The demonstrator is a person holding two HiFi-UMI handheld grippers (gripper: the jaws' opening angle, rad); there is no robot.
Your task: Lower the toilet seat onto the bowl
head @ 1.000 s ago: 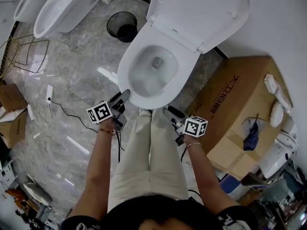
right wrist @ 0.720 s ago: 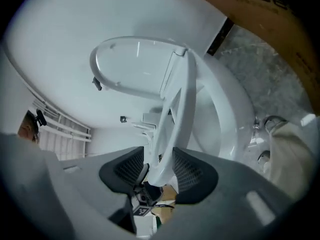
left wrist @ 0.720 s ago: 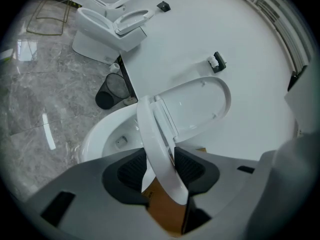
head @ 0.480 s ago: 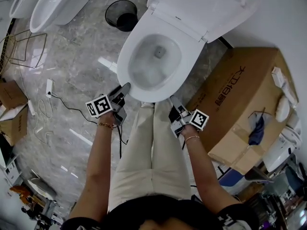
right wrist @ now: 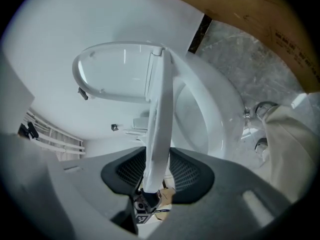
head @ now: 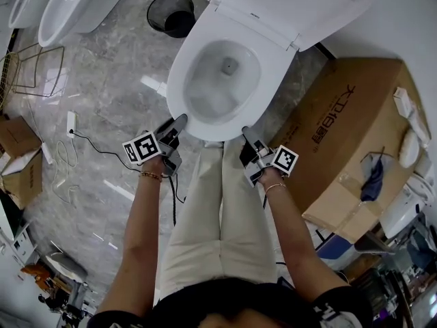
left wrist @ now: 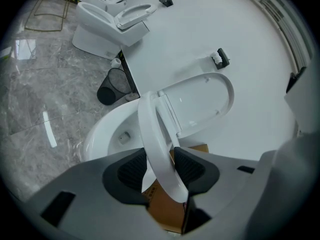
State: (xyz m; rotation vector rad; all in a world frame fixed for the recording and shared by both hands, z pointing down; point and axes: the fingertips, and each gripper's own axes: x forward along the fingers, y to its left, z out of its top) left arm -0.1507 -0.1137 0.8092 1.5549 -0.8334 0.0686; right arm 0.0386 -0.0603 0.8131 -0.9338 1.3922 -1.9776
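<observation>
The white toilet seat (left wrist: pixel 152 134) is a ring that stands tilted above the bowl (head: pixel 222 80), hinged at the back under the raised lid (head: pixel 293 2). My left gripper (head: pixel 179 123) is shut on the seat's front left rim, and its pads (left wrist: pixel 132 170) press on both faces. At the front right, my right gripper (head: pixel 246 134) grips the seat (right wrist: pixel 161 114) edge-on. Its jaws have just been closing with the rim between them, and the pads (right wrist: pixel 185 173) now press on it.
A big cardboard box (head: pixel 341 135) stands right of the toilet. A black waste bin (head: pixel 171 14) and other toilets (head: pixel 75 5) are at the back left. A wire rack (head: pixel 27 74) and cables (head: pixel 89 142) lie on the marble floor. The person's legs (head: pixel 218 217) stand before the bowl.
Both grippers have sunk a little with the seat. The right gripper has rolled and drawn in to the seat's front right edge.
</observation>
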